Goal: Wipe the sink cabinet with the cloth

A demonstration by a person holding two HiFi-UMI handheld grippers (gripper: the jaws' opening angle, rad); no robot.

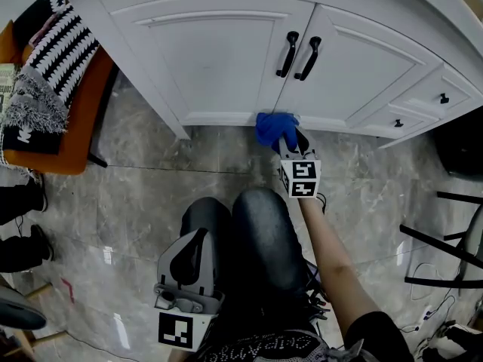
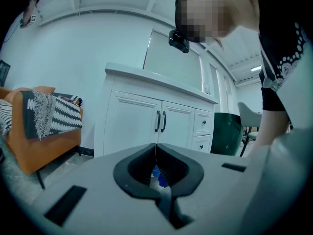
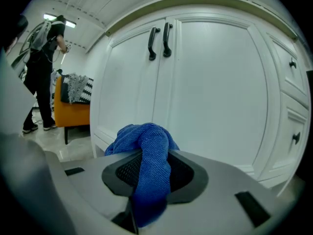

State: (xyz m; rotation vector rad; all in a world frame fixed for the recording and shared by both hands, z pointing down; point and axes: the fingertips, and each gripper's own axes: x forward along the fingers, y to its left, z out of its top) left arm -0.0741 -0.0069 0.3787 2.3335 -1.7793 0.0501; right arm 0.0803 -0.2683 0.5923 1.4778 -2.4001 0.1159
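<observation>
Blue cloth [image 1: 273, 129] at centre, white sink cabinet [image 1: 219, 59] across the top, black handles [image 1: 287, 53], grey marbled floor [image 1: 189, 172] with pale veins, orange chair [image 1: 75, 142] at left edge, black-and-white striped throw [image 1: 64, 40] upper left

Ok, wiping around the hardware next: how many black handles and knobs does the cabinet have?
4: two bar handles where the doors meet, two knobs on the right-hand drawers. Others may be out of frame.
</observation>
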